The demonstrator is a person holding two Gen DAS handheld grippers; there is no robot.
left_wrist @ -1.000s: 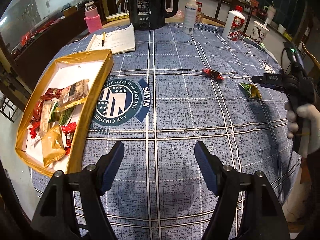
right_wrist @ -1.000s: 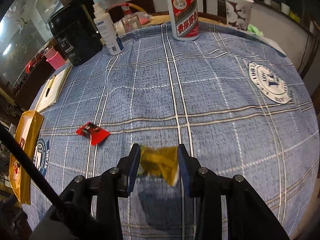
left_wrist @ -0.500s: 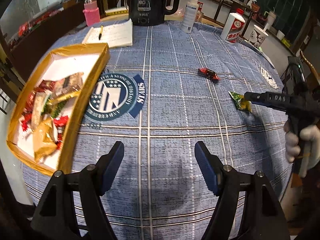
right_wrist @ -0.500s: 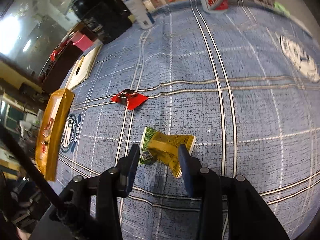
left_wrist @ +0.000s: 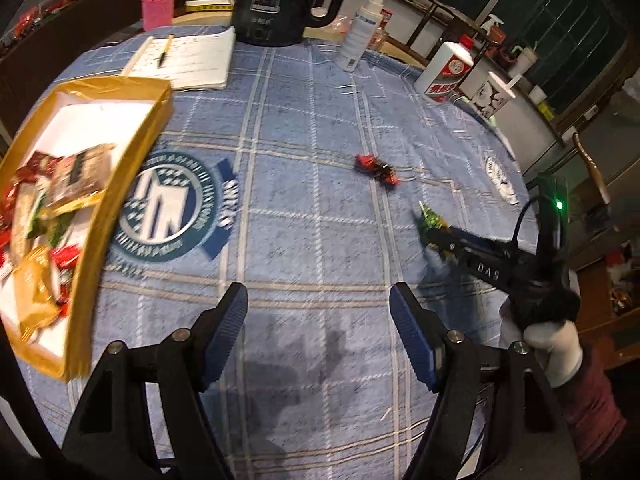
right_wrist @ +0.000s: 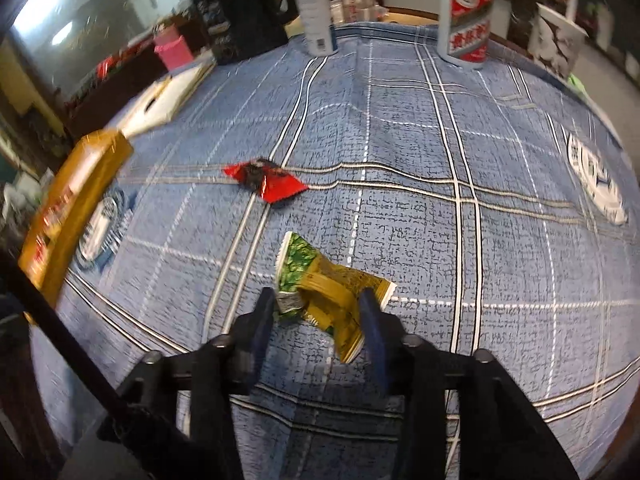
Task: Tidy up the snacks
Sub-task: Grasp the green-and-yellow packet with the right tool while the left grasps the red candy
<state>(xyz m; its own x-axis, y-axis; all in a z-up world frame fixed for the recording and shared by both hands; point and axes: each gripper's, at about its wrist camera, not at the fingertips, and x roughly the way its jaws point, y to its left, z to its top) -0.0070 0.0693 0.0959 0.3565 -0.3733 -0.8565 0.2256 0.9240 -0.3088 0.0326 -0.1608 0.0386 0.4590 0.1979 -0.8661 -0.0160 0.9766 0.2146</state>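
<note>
My right gripper (right_wrist: 318, 304) is shut on a green and yellow snack packet (right_wrist: 320, 284) and holds it just above the blue plaid tablecloth; both show in the left wrist view, gripper (left_wrist: 434, 236) and packet (left_wrist: 430, 218). A red snack packet (right_wrist: 266, 182) lies on the cloth beyond it, also in the left wrist view (left_wrist: 376, 168). A gold-rimmed box (left_wrist: 132, 152) with several snacks inside stands at the left, also in the right wrist view (right_wrist: 72, 200). My left gripper (left_wrist: 318, 320) is open and empty over the near cloth.
At the back stand a black kettle (left_wrist: 280, 0), a white spray bottle (left_wrist: 360, 36), a white and red bottle (left_wrist: 446, 72), a paper cup (left_wrist: 494, 96), a pink bottle (left_wrist: 157, 4) and a notebook with a pen (left_wrist: 188, 58). The table edge curves at the right.
My right gripper has carried the green and yellow packet to the left, closer to the red packet and the box. My left gripper stays open and has shifted slightly.
</note>
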